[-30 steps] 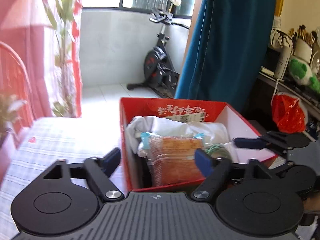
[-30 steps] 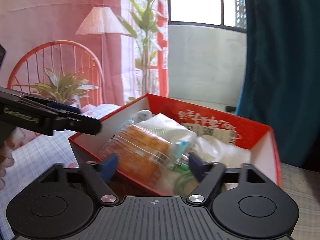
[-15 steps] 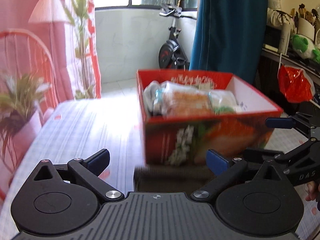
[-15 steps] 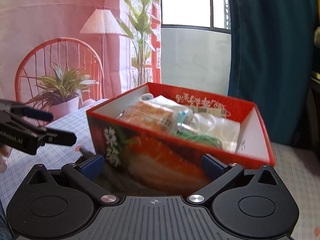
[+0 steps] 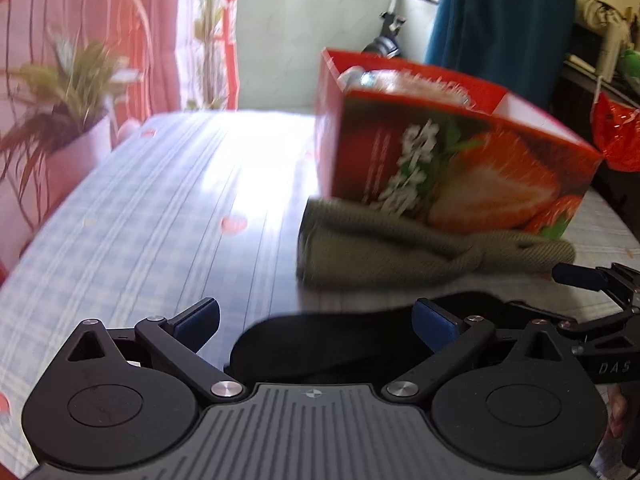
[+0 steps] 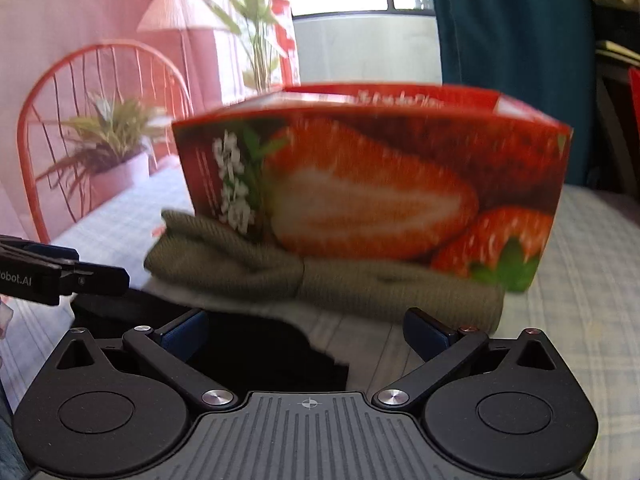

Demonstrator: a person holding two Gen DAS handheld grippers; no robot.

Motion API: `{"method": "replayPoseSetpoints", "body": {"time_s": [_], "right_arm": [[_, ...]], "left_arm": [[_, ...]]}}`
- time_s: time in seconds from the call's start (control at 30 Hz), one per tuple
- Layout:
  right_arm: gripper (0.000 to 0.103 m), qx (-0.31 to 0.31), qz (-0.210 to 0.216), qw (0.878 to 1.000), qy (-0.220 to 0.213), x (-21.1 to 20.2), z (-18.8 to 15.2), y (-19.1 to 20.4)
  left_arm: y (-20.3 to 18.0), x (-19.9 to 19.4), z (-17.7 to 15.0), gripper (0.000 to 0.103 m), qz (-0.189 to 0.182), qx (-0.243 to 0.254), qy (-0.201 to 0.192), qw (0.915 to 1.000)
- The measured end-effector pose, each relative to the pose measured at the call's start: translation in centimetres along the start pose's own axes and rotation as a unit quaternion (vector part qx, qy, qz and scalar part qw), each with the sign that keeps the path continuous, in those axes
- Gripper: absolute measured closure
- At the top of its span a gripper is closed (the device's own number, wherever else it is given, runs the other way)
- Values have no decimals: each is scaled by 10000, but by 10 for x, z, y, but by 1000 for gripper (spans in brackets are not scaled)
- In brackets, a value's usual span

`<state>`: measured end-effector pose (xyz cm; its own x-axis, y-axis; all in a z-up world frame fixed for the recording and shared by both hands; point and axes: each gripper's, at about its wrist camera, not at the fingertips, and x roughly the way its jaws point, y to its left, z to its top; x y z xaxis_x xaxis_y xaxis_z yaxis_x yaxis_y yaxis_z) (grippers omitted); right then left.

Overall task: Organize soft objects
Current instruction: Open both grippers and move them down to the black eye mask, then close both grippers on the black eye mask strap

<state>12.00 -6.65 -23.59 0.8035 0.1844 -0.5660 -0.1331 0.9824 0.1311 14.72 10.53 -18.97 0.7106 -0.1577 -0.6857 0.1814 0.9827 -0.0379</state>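
Note:
A red strawberry-print box (image 5: pixel 460 168) (image 6: pixel 372 184) stands on the checked tablecloth with soft items inside, mostly hidden by its wall. An olive knitted cloth (image 5: pixel 420 252) (image 6: pixel 320 276) lies against the box's front. A black cloth (image 5: pixel 340 344) (image 6: pixel 256 344) lies nearer, just in front of both grippers. My left gripper (image 5: pixel 316 320) is open and empty, low over the black cloth. My right gripper (image 6: pixel 306 330) is open and empty, also low over it. Each gripper shows at the edge of the other's view.
A potted plant (image 5: pixel 68 120) (image 6: pixel 112 148) and a red wire chair (image 6: pixel 100 112) stand at the table's left edge. A teal curtain (image 5: pixel 500 12) hangs behind the box. A red plastic bag (image 5: pixel 616 136) hangs at the right.
Both grippers have pulled back from over the box and dropped low toward the table. The olive and black cloths in front of the box have come into view.

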Motion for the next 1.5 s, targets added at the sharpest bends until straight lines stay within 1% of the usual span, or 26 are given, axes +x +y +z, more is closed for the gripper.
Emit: {"method": "replayPoseSetpoints", "body": {"time_s": [0.1,0.2,0.43,0.57,0.8,1.1,1.37,1.4,1.47,1.5], "right_arm": [[1,-138,-98,9997,178,7,-6,6],[0,-254,-163,9993,230,10,-8,9],[0,-299,-143,9984,459,20,-8,9],[0,-256,-121,9984,484,22,-10,8],[0,-358,-253,9977,519,24,-10,12],[0,-374,-242,9978,496,26,-10,12],[1,-422,-210,9976,515,25,-11,12],[1,-433,-199,9975,519,24,-10,12],[5,-452,-167,9976,501,23,-11,12],[9,-479,-135,9976,482,22,-10,13]], "left_arm": [[3,6,-6,0,62,-120,136,9998],[7,10,-8,0,112,-198,231,9995],[9,17,-18,0,231,-305,441,9983],[5,16,-23,0,302,-196,384,9986],[-3,15,-29,0,417,-82,313,9986],[-12,11,-36,0,536,-104,196,9983],[-10,11,-36,0,569,-108,164,9982],[-10,11,-36,0,565,-108,160,9982],[-10,11,-36,0,562,-107,158,9982],[-10,11,-36,0,561,-107,154,9982]]}}
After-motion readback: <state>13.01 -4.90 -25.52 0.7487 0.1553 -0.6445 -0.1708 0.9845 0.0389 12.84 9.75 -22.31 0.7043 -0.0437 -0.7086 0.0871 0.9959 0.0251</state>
